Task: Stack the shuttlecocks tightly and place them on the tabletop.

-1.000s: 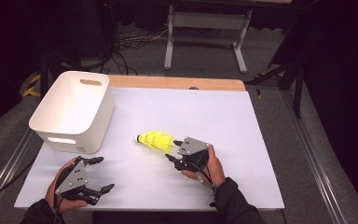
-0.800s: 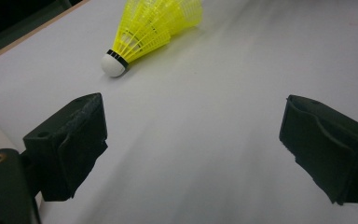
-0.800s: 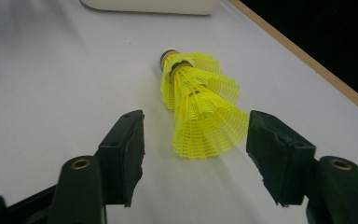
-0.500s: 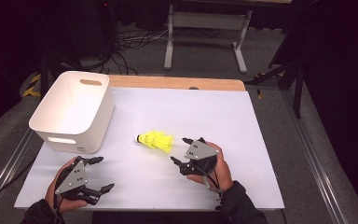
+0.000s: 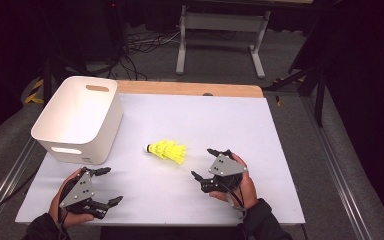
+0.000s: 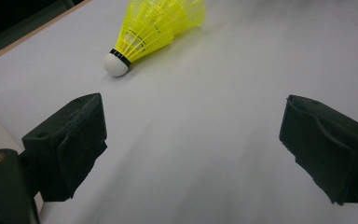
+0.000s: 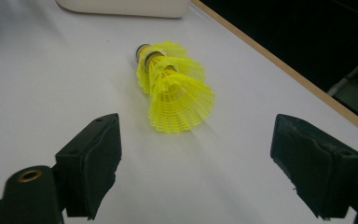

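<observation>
- The shuttlecocks (image 5: 167, 150) lay on their side on the white table (image 5: 280, 150), a nested yellow stack with the white cork end pointing toward the bin (image 5: 77, 120)
- They sat well apart from the bin, out toward the table's middle, touching nothing but the table
- Your right gripper (image 5: 207, 164) sat just beside the shuttlecocks, on the side away from the bin, jaws aimed at the open skirt end
- Its jaws had just been opening and stood spread wide; nothing was between the pads, and the shuttlecocks lay free ahead of them (image 7: 175, 91)
- Your left gripper (image 5: 109, 186) rested near the bin's front corner, apart from the shuttlecocks
- Its jaws were spread wide too, gripping nothing; the cork end (image 6: 116, 64) showed beyond them over bare table
</observation>
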The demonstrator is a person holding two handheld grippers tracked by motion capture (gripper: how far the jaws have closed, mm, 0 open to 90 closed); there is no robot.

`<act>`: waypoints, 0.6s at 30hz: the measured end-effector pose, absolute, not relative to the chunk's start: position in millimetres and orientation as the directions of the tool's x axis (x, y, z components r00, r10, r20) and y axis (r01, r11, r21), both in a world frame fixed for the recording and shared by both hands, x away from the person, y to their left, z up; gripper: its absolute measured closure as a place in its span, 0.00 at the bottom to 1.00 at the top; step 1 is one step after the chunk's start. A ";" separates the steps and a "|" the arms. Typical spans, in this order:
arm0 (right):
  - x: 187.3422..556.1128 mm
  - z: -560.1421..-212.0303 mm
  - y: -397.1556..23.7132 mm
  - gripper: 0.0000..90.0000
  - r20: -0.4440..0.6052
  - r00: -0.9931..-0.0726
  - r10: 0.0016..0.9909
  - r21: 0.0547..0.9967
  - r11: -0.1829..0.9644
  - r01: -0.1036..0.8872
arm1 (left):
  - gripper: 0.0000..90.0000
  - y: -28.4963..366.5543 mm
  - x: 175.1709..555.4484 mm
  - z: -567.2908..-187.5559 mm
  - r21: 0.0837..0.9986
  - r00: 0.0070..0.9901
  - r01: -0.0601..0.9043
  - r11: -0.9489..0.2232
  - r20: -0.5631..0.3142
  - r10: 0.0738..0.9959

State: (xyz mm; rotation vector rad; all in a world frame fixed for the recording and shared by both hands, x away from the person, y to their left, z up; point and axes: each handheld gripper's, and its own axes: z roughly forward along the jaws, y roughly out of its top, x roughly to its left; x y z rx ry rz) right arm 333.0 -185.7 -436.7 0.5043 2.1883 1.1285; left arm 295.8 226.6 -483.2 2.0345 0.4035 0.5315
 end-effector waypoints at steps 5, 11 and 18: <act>329.4 -440.7 -190.7 0.13 -0.373 -0.732 0.570 0.812 0.582 0.040 | 0.09 227.1 296.5 -483.7 0.874 0.846 0.072 -0.480 0.201 0.494; 324.2 -446.3 -196.6 0.13 -0.383 -0.727 0.570 0.807 0.589 0.037 | 0.09 226.6 297.3 -483.0 0.871 0.836 0.073 -0.485 0.212 0.506; 316.7 -453.0 -207.8 0.19 -0.373 -0.728 0.575 0.820 0.571 0.030 | 0.09 227.2 297.6 -482.2 0.874 0.833 0.076 -0.480 0.208 0.512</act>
